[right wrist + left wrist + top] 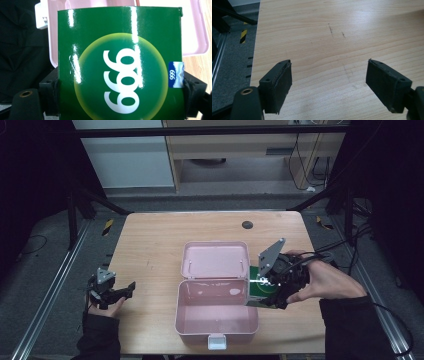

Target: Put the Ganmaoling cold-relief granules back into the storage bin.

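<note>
A pink plastic box (216, 317) lies open in the middle of the table, its lid (215, 260) folded back flat. My right gripper (272, 287) is shut on a green carton (262, 292) marked "999" and holds it just right of the box's right wall. In the right gripper view the green carton (120, 65) sits between both jaws, with the pink box (195, 30) behind it. My left gripper (120, 292) rests open at the table's left edge, over bare wood; the left gripper (329, 82) has nothing between its pads.
A small dark round spot (247, 224) marks the wooden table (150, 245) near its far edge. Metal rails run along the floor on both sides. The box's white latch (216, 340) hangs over the near table edge.
</note>
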